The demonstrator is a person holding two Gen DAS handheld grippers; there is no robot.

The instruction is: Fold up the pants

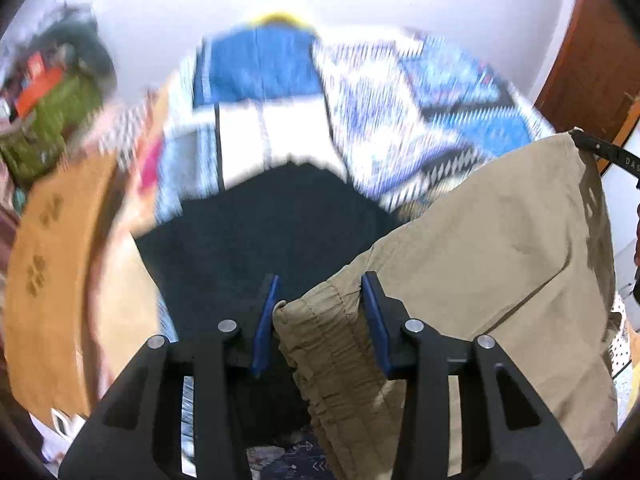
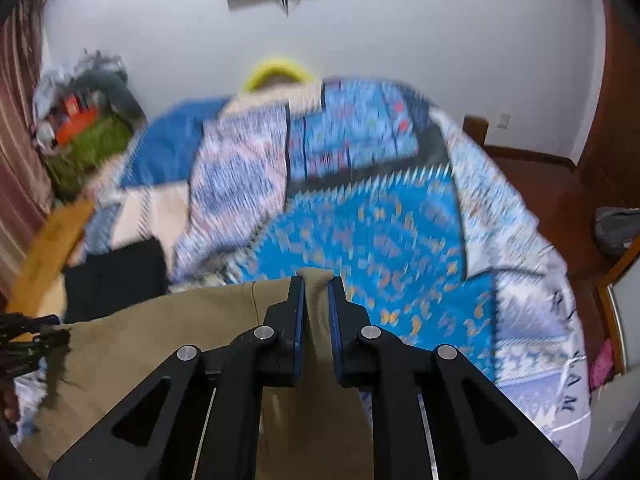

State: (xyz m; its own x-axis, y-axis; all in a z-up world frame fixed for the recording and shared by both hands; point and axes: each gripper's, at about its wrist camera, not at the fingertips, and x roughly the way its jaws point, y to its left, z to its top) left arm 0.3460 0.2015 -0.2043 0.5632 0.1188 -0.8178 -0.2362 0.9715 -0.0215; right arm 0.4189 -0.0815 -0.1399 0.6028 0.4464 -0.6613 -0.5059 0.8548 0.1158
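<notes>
The khaki pants (image 1: 500, 248) hang lifted above the bed, stretched between my two grippers. My left gripper (image 1: 320, 286) is shut on the gathered elastic waistband (image 1: 320, 332) at the pants' left end. My right gripper (image 2: 316, 282) is shut on a bunched fold of the same pants (image 2: 160, 344) at the other end. The right gripper's tip shows at the far right of the left wrist view (image 1: 600, 148), and the left gripper shows at the left edge of the right wrist view (image 2: 28, 340). Both views are motion-blurred.
A bed with a blue patterned quilt (image 2: 380, 232) lies below. A dark folded garment (image 1: 260, 232) lies on it near the left, also in the right wrist view (image 2: 116, 276). A wooden board (image 1: 52, 272), a cluttered pile (image 1: 48, 100) and a wooden door (image 1: 592, 60) border the bed.
</notes>
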